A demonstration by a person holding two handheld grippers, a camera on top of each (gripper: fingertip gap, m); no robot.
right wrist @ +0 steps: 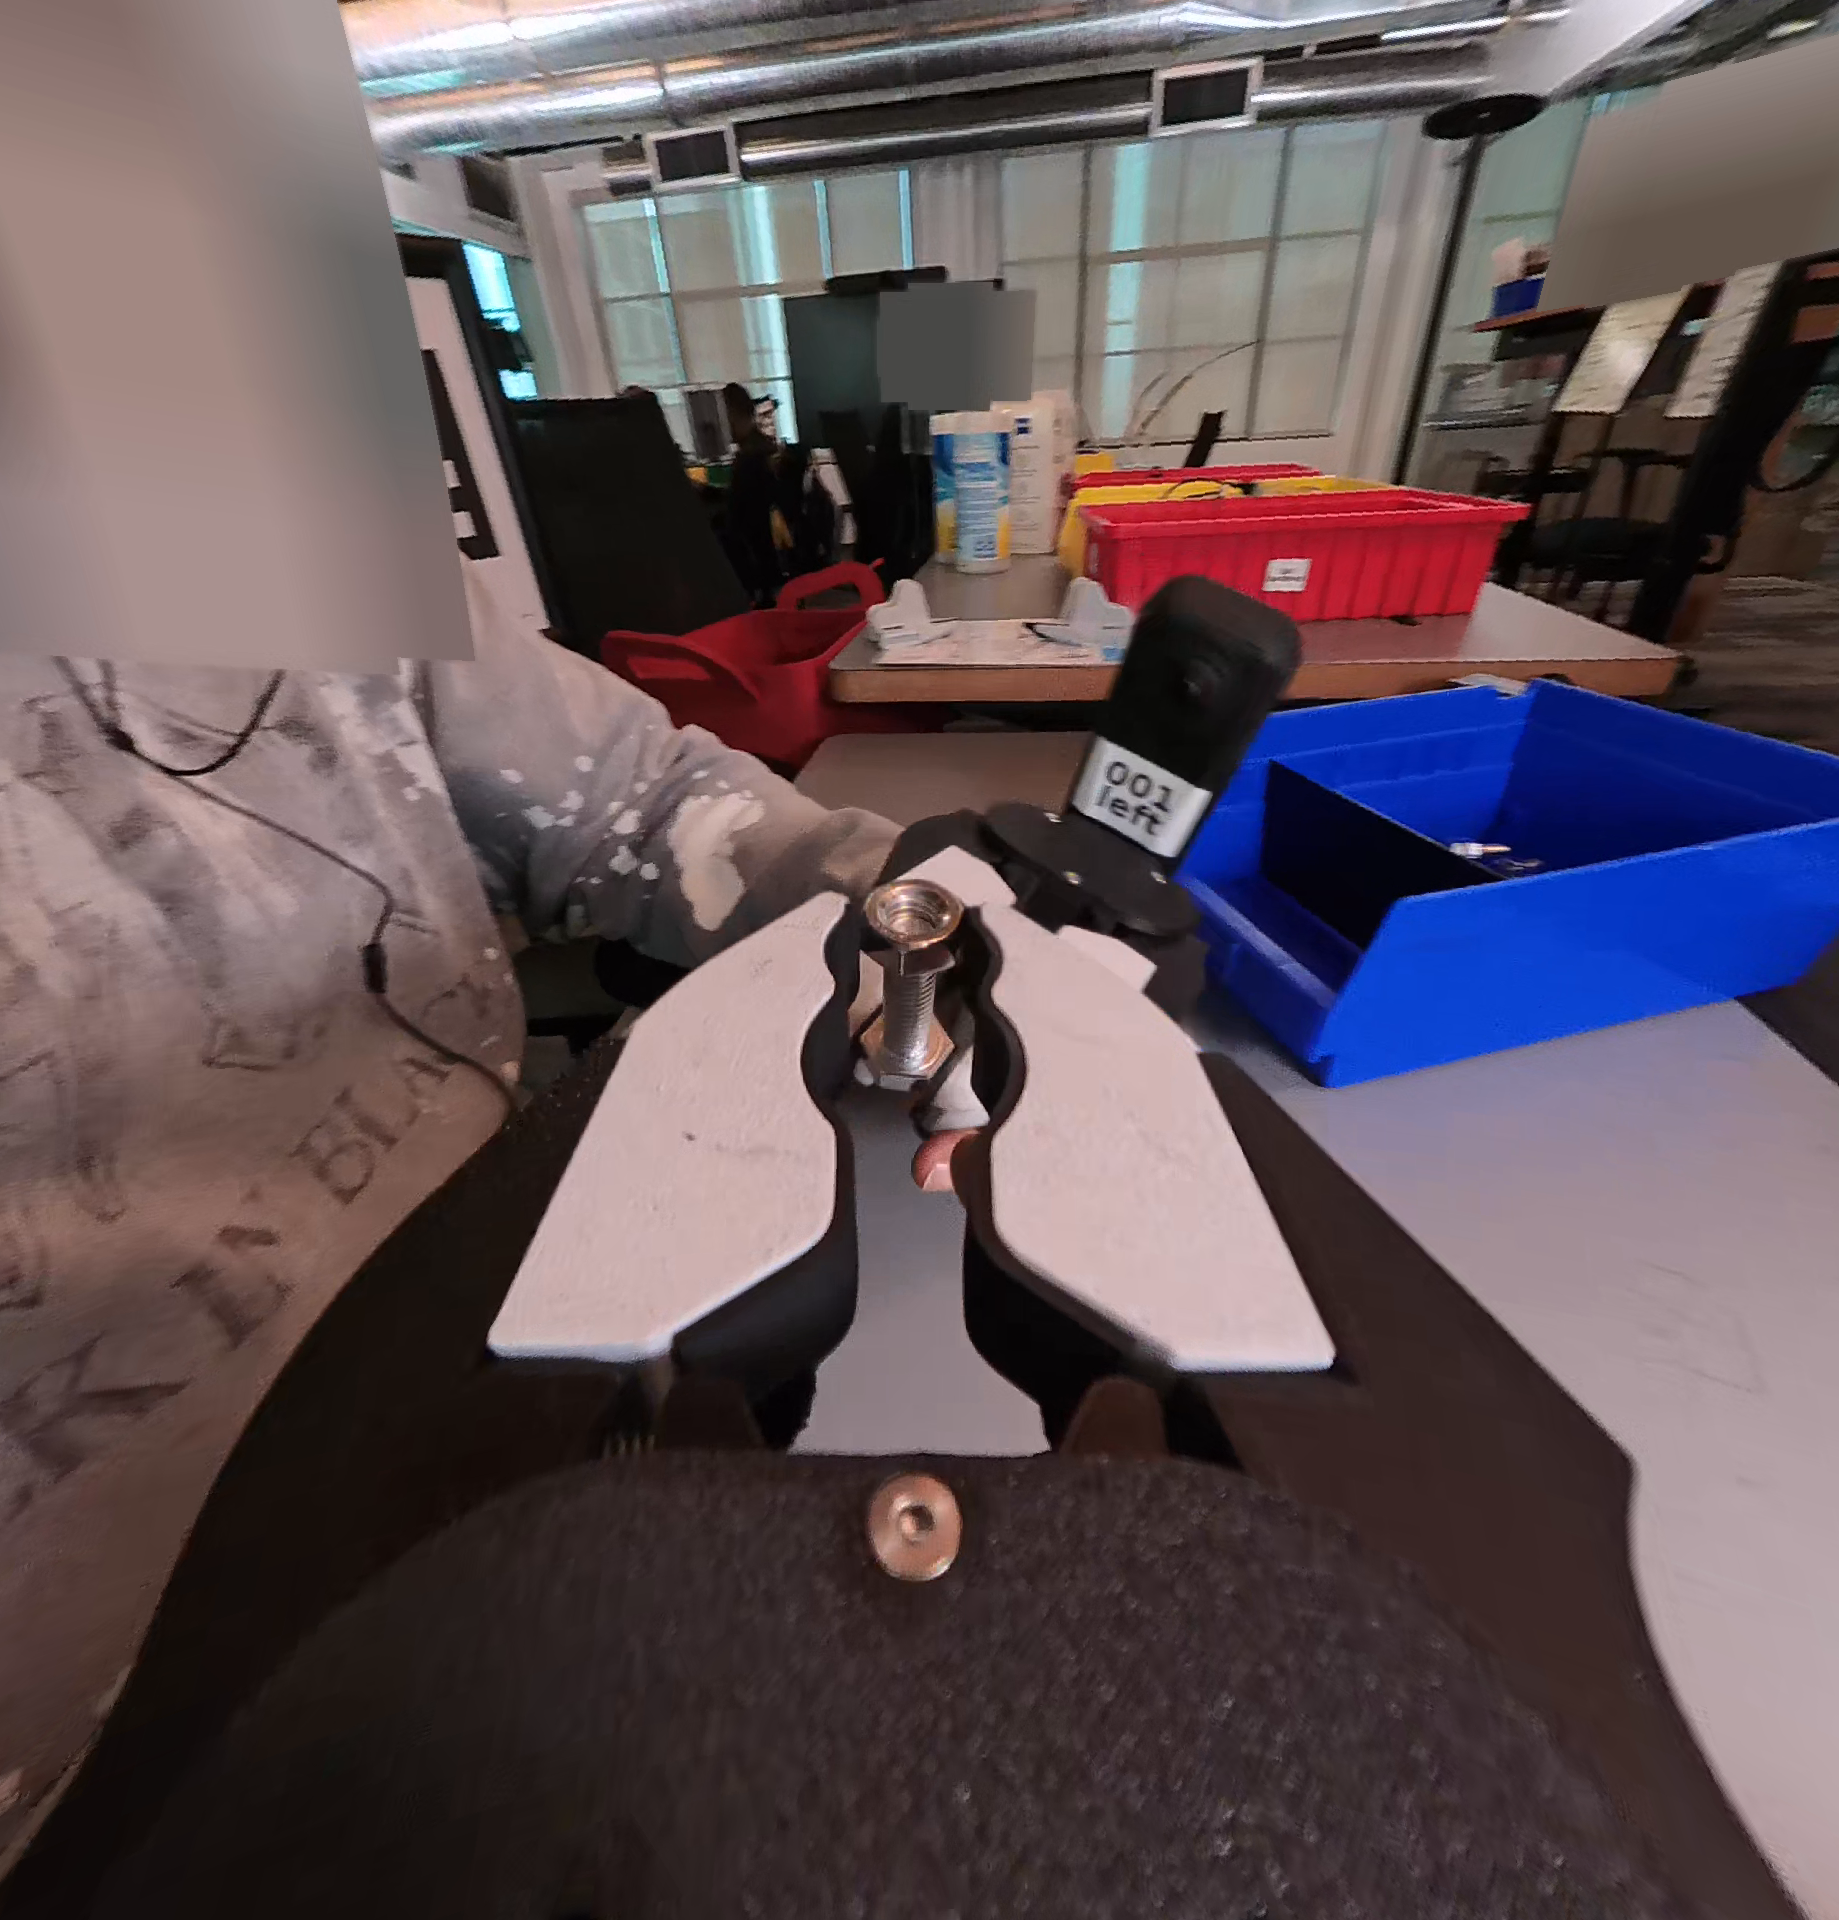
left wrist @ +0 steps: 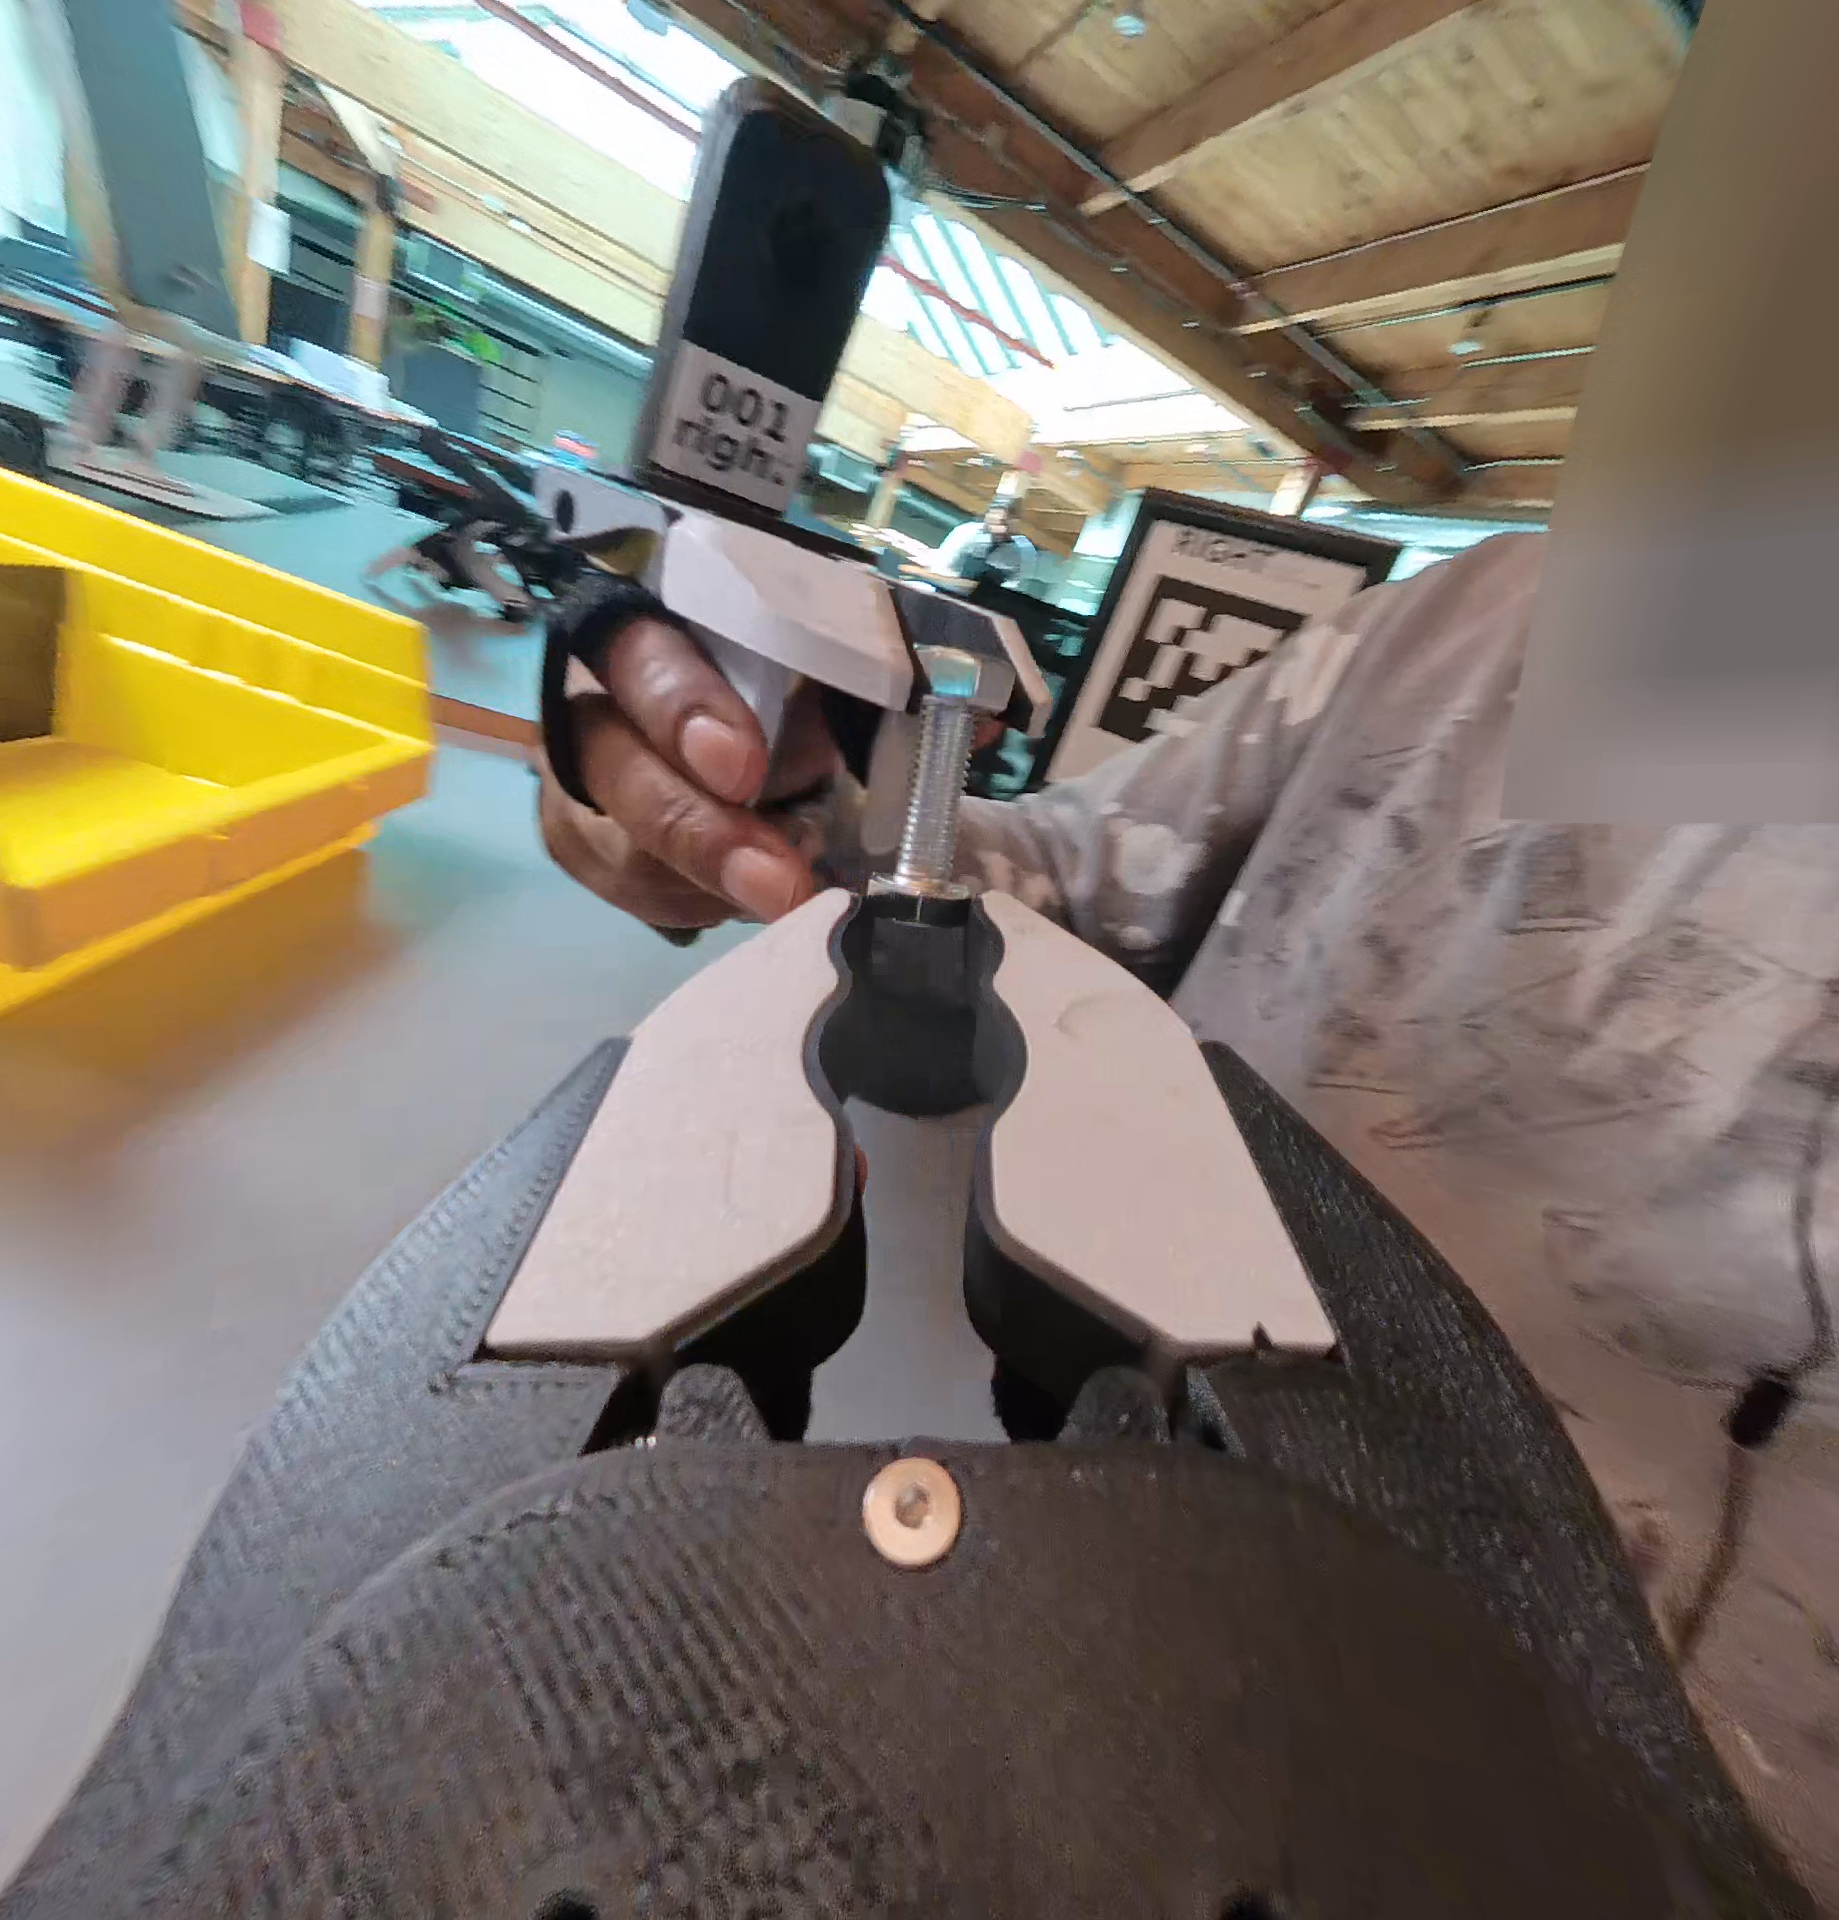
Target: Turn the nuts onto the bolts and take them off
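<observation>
The right gripper (right wrist: 910, 1049) is clamping the bolt (right wrist: 902, 1013) by its head, the left gripper (left wrist: 915, 914) is pinching the nut (left wrist: 920, 885) at the bolt's tip — its edge alone showing. Both are hanging above the table (right wrist: 1517, 1195).

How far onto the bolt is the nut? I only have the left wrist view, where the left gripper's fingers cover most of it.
Observer: In the right wrist view the nut sits at the far tip of the bolt. Its threaded bore looks open, so the bolt has not come through.
Operator: Is there any bin besides the yellow bin?
Observer: Yes, a blue bin stands on the table, beyond the nut and to the right.
Operator: Is there anything in it?
Observer: A small metal part lies behind its dark divider. It is too small to tell what it is.
</observation>
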